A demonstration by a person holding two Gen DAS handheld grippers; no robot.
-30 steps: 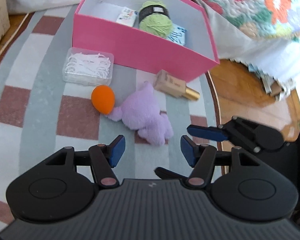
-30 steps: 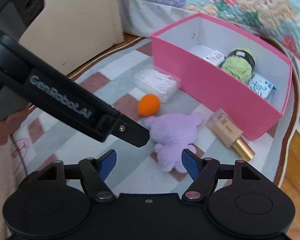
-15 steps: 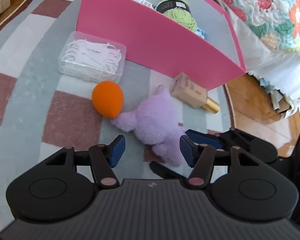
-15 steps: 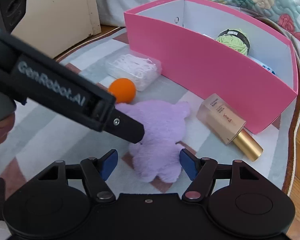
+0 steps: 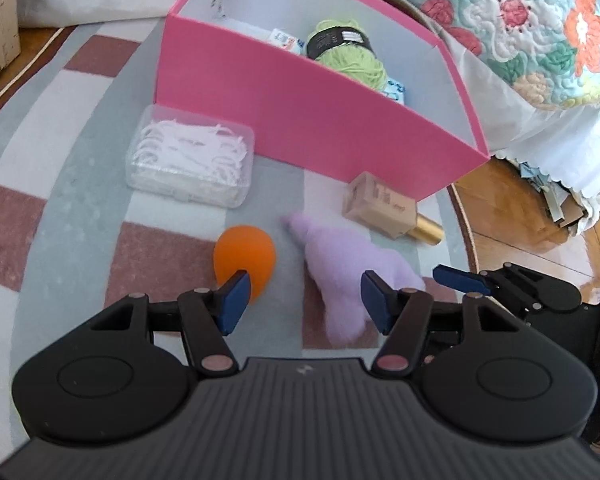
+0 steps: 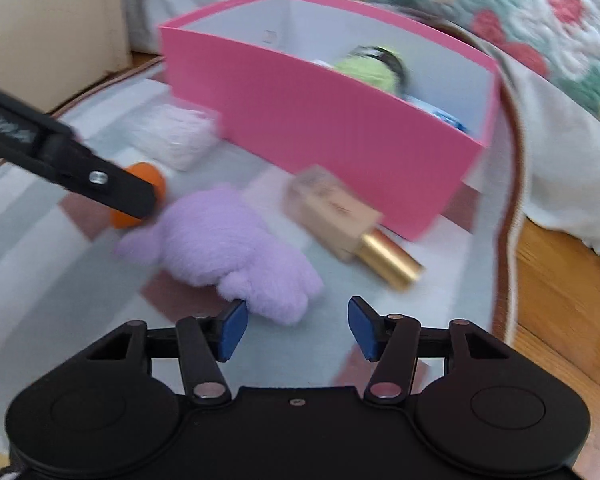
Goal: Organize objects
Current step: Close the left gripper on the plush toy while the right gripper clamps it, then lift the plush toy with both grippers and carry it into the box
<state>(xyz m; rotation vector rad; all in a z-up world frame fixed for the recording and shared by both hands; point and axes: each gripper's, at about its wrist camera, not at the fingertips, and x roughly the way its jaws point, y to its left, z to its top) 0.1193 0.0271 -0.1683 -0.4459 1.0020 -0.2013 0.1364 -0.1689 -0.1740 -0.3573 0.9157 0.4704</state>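
Note:
A purple plush toy [image 5: 348,264] lies on the striped rug, also in the right wrist view [image 6: 220,248]. An orange egg-shaped sponge [image 5: 244,256] lies to its left. A beige bottle with a gold cap [image 5: 384,208] lies by the pink box [image 5: 300,120], which holds green yarn [image 5: 348,52] and small packets. A clear case of floss picks [image 5: 192,160] lies left of the box. My left gripper [image 5: 300,300] is open, low over the rug between sponge and plush. My right gripper [image 6: 296,328] is open, just before the plush's near end.
The rug's edge and wooden floor [image 5: 512,220] lie to the right. A bed with a floral quilt [image 5: 540,32] stands behind the box. A beige cabinet [image 6: 52,28] stands at the left. The right gripper's fingers [image 5: 460,278] show in the left wrist view.
Both grippers have moved closer to the rug and the plush toy. The left one has shifted left towards the orange sponge. The right one has shifted right. Both stay open.

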